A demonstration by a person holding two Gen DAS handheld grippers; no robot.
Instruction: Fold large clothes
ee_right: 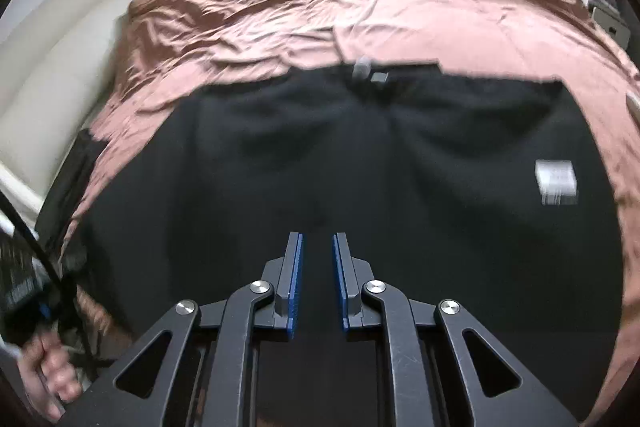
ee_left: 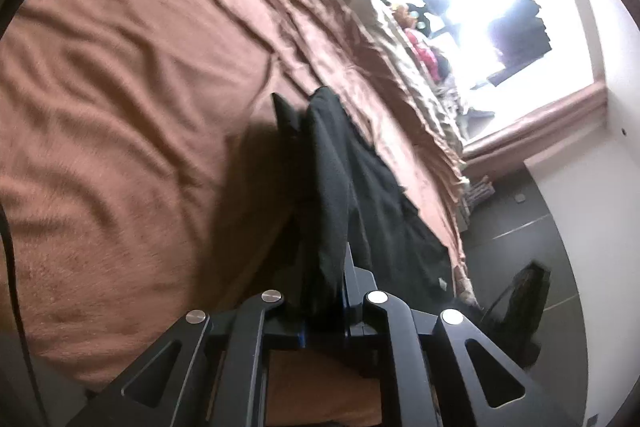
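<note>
L gripper (ee_left: 334, 267) pinching black garment (ee_right: 340, 163) edge | R gripper (ee_right: 318, 267) narrow gap, empty | rust-brown satin bedspread (ee_right: 400, 19) bare far side

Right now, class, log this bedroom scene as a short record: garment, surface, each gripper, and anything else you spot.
garment: black garment spread flat, a white tag on it
surface: brown bedspread, wrinkled
left gripper: shut on a bunched edge of the black cloth
right gripper: above the garment, narrow gap between its pads, nothing held
also seen: bright window, dark floor
</note>
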